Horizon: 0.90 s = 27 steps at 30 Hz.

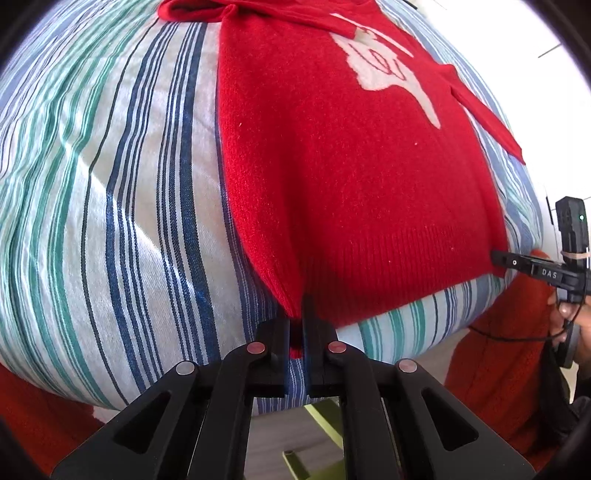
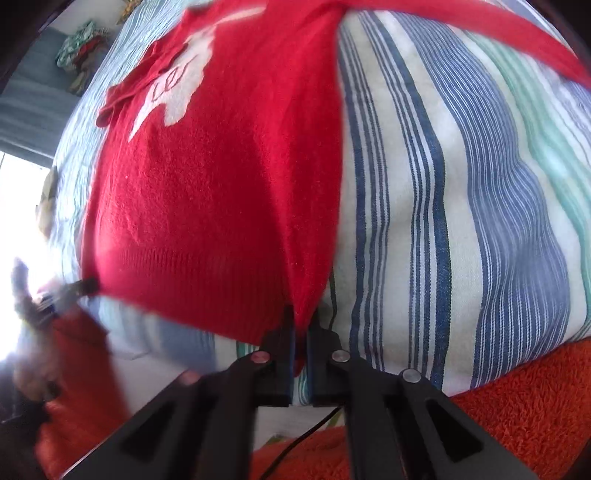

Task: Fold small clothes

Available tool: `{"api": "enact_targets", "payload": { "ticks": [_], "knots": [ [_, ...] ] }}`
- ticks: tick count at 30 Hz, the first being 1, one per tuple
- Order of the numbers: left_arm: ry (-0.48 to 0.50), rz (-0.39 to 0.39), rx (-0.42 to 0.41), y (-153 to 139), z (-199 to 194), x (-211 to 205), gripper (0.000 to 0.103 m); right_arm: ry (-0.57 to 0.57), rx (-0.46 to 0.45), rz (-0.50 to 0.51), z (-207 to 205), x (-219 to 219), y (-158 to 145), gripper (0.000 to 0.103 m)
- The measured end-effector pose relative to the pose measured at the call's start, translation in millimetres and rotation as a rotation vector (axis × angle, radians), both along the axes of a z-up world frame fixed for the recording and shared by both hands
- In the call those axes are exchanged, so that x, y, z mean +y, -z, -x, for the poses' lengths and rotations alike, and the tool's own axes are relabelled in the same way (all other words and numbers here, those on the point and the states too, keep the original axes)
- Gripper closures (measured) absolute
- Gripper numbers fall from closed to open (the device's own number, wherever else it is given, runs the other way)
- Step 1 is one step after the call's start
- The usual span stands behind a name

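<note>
A small red knitted sweater [image 1: 351,166] with a white motif [image 1: 384,70] lies flat on a striped bed sheet [image 1: 129,184], its ribbed hem nearest me. My left gripper [image 1: 297,317] is shut on the hem's left corner. The right gripper [image 1: 498,258] pinches the opposite hem corner at the frame's right edge. In the right wrist view the sweater [image 2: 207,203] fills the left half. My right gripper [image 2: 301,321] is shut on its right hem corner. The left gripper [image 2: 86,286] shows blurred at the far corner. One sleeve [image 2: 480,33] stretches across the top right.
The striped sheet [image 2: 461,184] extends wide on both sides of the sweater. Fluffy orange-red fabric [image 2: 517,398] lies below the bed edge. A hand [image 1: 576,314] holds the right tool. A pile of colourful clothes [image 2: 81,55] sits far back left. A green frame [image 1: 325,417] stands on the floor.
</note>
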<state>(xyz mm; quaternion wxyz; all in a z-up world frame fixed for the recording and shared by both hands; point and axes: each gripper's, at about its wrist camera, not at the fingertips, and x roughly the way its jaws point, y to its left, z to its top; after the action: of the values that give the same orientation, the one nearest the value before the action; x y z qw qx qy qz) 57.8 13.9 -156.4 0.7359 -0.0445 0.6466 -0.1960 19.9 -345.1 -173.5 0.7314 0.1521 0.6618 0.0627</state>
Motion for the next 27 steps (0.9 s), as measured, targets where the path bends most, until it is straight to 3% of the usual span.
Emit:
{"api": "enact_targets", "payload": {
  "ticks": [10, 19, 27],
  "knots": [
    [-0.056, -0.011, 0.023, 6.2, -0.2, 8.6, 0.100, -0.023, -0.009, 0.053, -7.4, 22.6, 6.9, 0.099],
    [-0.073, -0.036, 0.023, 6.9, -0.6, 8.0, 0.097, -0.043, -0.005, 0.088, -12.0, 37.3, 11.6, 0.099],
    [-0.056, -0.079, -0.001, 2.4, 0.7, -5.5, 0.100, -0.064, -0.018, 0.125, -9.6, 47.6, 10.6, 0.100]
  ]
}}
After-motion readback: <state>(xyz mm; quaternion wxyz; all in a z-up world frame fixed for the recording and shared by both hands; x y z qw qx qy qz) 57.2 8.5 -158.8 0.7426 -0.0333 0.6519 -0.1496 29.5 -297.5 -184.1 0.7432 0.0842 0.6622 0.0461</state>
